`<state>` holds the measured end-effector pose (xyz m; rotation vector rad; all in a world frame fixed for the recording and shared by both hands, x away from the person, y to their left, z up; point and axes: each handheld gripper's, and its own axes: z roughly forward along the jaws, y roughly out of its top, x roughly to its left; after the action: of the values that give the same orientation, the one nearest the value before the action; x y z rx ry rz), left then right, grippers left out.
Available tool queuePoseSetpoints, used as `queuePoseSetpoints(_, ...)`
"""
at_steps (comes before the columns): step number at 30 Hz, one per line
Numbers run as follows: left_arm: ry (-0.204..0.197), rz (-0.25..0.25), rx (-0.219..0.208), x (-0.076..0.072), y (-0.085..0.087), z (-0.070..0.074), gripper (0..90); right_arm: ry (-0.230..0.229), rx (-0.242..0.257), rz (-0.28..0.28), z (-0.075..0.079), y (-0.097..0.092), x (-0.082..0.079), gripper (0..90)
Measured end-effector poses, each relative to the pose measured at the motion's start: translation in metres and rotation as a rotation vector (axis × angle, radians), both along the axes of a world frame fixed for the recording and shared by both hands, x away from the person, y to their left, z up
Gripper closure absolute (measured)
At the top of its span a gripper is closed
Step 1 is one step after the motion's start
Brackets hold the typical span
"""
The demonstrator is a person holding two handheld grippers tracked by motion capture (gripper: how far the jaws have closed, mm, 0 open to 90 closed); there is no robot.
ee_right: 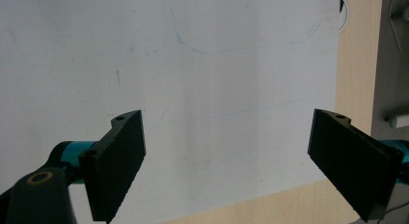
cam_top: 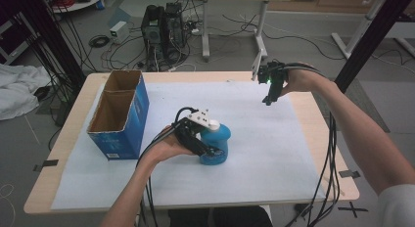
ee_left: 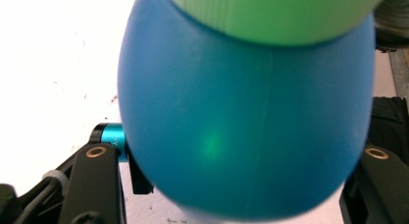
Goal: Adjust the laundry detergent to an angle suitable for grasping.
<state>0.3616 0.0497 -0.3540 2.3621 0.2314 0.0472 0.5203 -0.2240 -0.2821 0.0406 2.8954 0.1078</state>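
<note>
We've got the blue bottle point(cam_top: 216, 145) standing just right of the box point(cam_top: 119, 114), on the white sheet point(cam_top: 274, 153). Our left gripper point(cam_top: 208, 149) has its jaws around the bottle's belly, though we can't tell if the pads actually press (the close-up is all blue). So the bottle looks set down, letting go is what's left. It stands upright, cap up. Right gripper point(cam_top: 268, 100) hangs gaping, well past the bottle.

You see the round blue plastic bottle point(ee_left: 241, 122) as smooth with a soft satin sheen, its pale green ribbed plastic cap point(ee_left: 270, 16) at the top of the frame. Your black matt jaws show finely ridged pads point(ee_right: 120, 171). The white paper sheet point(cam_top: 293, 153) looks matt over the light wooden tabletop point(cam_top: 318, 124); the blue cardboard box point(cam_top: 139, 114) shows raw brown insides.
</note>
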Motion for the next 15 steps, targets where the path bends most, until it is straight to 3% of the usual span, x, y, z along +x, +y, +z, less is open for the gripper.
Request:
queuePoseSetpoints(2, 0.004, 0.003, 0.019, -0.0004, 0.0011, 0.0001, 35.6, 0.000, -0.002, 0.001, -0.0001, -0.0002, 0.0001, 12.3)
queuePoseSetpoints(15, -0.001, 0.019, 0.040, -0.0017, 0.0075, 0.0048, 32.2, 0.001, 0.001, -0.003, 0.0004, 0.0015, -0.0013, 12.3)
